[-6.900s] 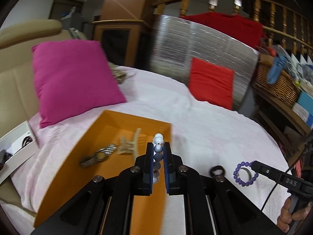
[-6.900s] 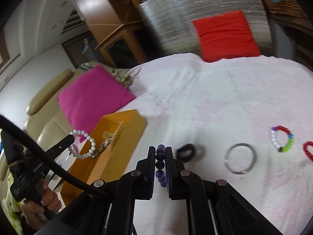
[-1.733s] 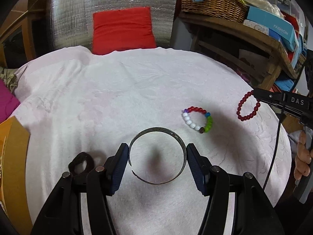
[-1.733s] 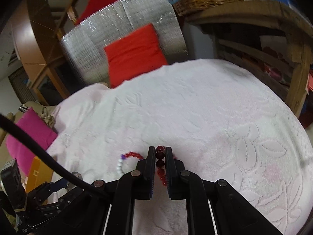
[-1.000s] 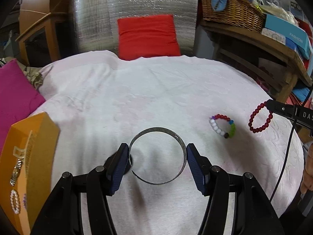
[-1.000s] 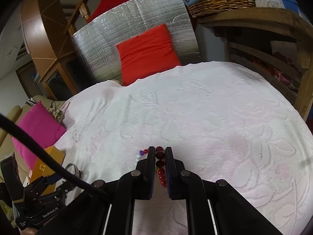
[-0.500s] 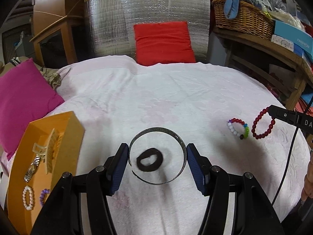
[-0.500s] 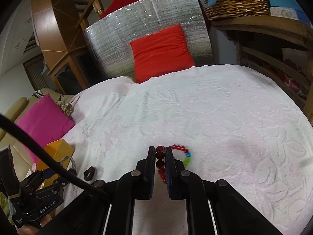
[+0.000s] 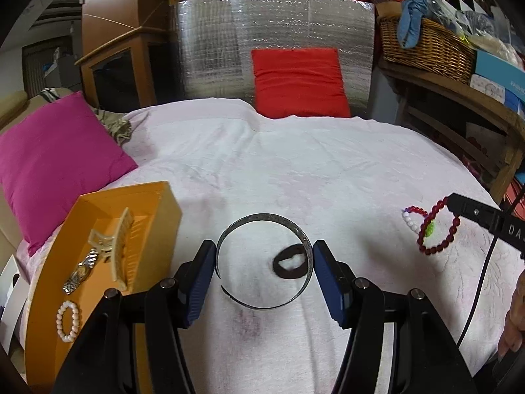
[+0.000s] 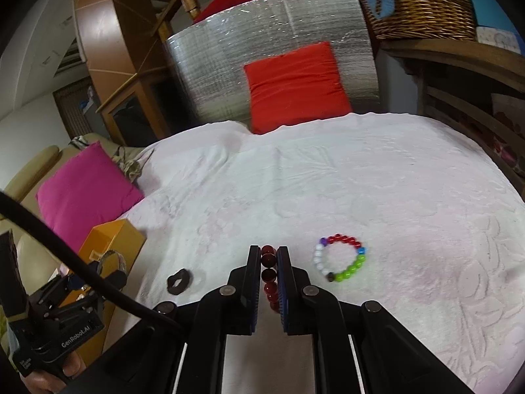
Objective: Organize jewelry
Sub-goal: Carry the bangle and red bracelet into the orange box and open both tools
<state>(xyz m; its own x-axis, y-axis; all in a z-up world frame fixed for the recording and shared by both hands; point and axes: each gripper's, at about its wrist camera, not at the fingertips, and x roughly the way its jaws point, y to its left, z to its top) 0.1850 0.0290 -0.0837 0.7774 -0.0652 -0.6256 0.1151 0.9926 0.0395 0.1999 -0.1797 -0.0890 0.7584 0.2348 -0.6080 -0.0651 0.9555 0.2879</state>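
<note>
**Soft indoor light, heavy fisheye warp**

Even, moderate light brightens the white bedspread [image 9: 328, 170] ahead of the claws; shadows beneath them are faint. The foil panel [image 9: 275, 42] glints. Edges bend into black corners, and the far background looks perhaps slightly blurred.

The left tool [image 9: 264, 267] has ribbed blue pads on matt black plastic arms with bare metal screws, and grips a thin, dull grey metal bangle [image 9: 262, 220]; the right tool [image 10: 269, 262] pinches glossy dark red beads [image 10: 268, 274]; to its right lies a shiny multicoloured bead bracelet [image 10: 341, 257]; beneath both spreads a white embossed cloth [image 10: 393, 197], matt and textured; ahead stand crinkled silver foil [image 9: 275, 39] and a woven wicker basket [image 9: 426, 46]; left of the left tool sits a smooth orange cardboard box [image 9: 42, 312].
</note>
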